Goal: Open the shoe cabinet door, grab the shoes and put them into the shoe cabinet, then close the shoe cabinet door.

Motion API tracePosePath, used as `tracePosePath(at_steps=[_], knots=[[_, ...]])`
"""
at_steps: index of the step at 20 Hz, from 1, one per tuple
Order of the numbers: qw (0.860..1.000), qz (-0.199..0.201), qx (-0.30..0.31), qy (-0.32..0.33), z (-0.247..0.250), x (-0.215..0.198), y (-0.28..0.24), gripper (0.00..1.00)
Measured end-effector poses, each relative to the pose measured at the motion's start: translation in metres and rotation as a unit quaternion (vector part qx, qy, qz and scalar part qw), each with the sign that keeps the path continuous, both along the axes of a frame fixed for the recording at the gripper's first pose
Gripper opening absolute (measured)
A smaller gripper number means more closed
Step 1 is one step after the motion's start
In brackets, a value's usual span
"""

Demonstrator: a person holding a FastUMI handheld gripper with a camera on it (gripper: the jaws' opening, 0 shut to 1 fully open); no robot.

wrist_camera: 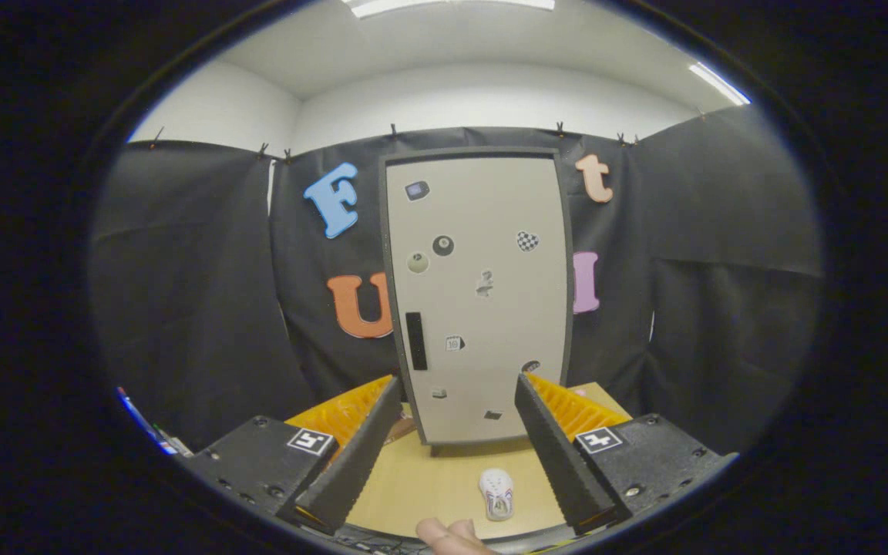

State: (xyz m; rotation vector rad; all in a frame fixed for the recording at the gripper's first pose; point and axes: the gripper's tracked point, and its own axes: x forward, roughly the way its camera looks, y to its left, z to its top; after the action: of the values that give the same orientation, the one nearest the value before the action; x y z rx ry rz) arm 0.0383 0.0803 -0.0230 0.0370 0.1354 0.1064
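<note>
A tall grey shoe cabinet [479,301] stands at the far side of the wooden table [413,482]. Its door is closed, with a black vertical handle [415,341] near its left edge and several small stickers on it. A small white shoe [496,493] lies on the table in front of the cabinet, between my two fingers and close to the right one. My gripper [458,389] is open, its black and orange fingers spread wide with nothing between them. The fingertips point at the lower part of the door, some way short of it.
Black cloth walls close in the booth behind and beside the cabinet. A person's fingertips [448,533] show at the table's near edge. Some small coloured items [153,432] lie low at the left by the cloth.
</note>
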Motion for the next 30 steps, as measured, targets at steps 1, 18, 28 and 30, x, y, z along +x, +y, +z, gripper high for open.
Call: tracePosePath(at_steps=[1, 18, 28, 30], knots=[[1.0, 0.003, -0.008, -0.004, -0.003, 0.006, 0.007, 0.99], [0.995, 0.083, -0.033, -0.036, -0.034, 0.253, 0.089, 0.99], [0.996, 0.084, -0.018, -0.005, -0.073, 0.329, 0.115, 0.51], [0.996, 0.077, -0.03, -0.012, -0.072, 0.328, 0.113, 0.44]])
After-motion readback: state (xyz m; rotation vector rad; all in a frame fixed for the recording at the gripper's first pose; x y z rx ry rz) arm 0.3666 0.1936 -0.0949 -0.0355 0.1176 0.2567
